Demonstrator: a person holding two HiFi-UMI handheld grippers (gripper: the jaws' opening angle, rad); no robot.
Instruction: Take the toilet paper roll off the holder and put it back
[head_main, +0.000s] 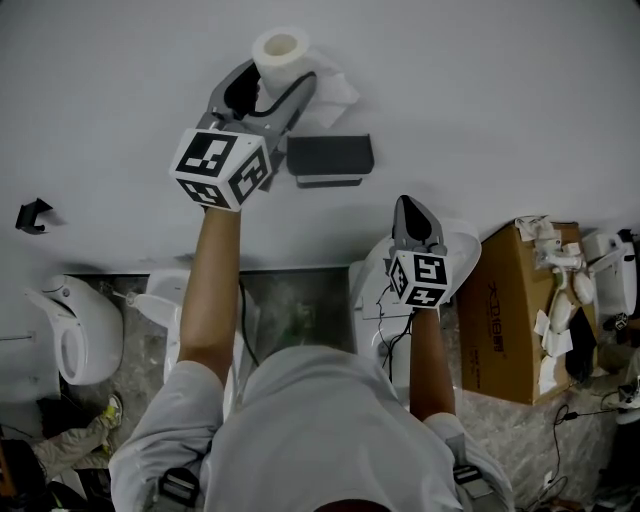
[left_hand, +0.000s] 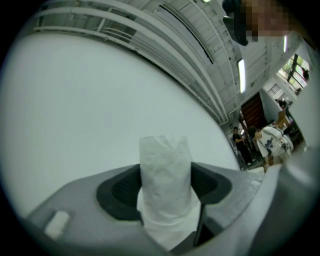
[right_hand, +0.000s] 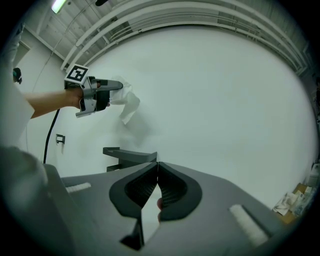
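Note:
The white toilet paper roll (head_main: 278, 50) is held up against the white wall, with a loose sheet hanging at its right. My left gripper (head_main: 262, 85) is shut on the roll, raised above and left of the dark holder (head_main: 330, 158) on the wall. In the left gripper view the roll (left_hand: 165, 185) fills the gap between the two jaws. My right gripper (head_main: 410, 208) hangs lower, to the right of the holder and below it, shut with nothing in it. The right gripper view shows its jaws (right_hand: 157, 165) meeting at the tips, the holder (right_hand: 130, 157) just behind them and the roll (right_hand: 127, 102) high on the left.
A small black hook (head_main: 32, 214) sticks out of the wall at the left. White toilets (head_main: 70, 330) stand on the floor below, and a cardboard box (head_main: 510, 310) with clutter stands at the right. Several people (left_hand: 245, 142) stand far off in the left gripper view.

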